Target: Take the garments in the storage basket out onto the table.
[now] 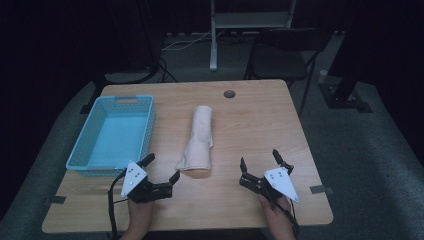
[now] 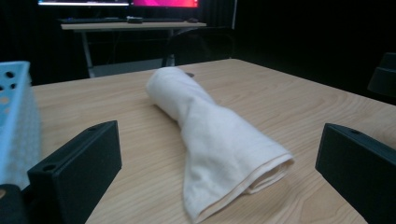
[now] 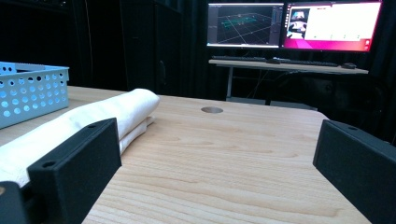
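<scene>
Currently the rolled towel [image 1: 198, 140] lies lengthwise away from the person, its near end just beside the left gripper [image 1: 161, 169]; the right gripper [image 1: 259, 161] stands farther off. Both grippers' jaws are spread, empty.

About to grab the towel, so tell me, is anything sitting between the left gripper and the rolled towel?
Nothing visible. The left gripper is open, with bare table between it and the rolled towel.

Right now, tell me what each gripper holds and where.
Nothing: the left gripper and right gripper are both open, apart from the towel.
</scene>
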{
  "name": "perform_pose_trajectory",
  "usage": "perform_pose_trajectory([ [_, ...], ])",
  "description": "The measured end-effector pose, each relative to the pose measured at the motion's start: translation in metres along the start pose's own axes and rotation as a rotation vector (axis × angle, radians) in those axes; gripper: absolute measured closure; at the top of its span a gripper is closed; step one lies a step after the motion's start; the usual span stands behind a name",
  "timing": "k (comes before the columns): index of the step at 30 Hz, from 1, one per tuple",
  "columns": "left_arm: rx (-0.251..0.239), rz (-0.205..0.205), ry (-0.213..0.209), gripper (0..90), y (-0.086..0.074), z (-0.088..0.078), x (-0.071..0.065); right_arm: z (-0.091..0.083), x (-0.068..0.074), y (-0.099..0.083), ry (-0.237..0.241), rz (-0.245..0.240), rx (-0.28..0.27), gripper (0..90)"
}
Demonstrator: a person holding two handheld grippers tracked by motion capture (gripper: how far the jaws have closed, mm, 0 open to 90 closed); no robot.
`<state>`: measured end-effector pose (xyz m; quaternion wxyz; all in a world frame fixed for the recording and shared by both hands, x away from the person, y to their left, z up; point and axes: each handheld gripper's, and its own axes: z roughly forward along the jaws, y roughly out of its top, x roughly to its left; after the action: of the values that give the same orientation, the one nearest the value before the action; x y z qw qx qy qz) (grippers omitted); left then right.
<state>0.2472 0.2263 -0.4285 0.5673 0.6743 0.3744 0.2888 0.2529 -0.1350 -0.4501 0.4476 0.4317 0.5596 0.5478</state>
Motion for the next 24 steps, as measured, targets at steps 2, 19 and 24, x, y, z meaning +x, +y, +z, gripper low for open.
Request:
perform_pose_trajectory([
  [2,0.008,-0.009,-0.007,0.0,-0.002,-0.003,0.004,0.000,0.000,0.000,0.000,0.000,0.000,0.2],
  [19,-0.025,0.079,-0.018,0.0,-0.011,-0.037,0.017,0.000,0.000,0.000,-0.003,0.001,0.001,0.2],
  [24,-0.018,0.100,-0.025,0.0,-0.013,-0.043,0.020,0.000,0.000,0.000,-0.004,0.001,0.001,0.2],
])
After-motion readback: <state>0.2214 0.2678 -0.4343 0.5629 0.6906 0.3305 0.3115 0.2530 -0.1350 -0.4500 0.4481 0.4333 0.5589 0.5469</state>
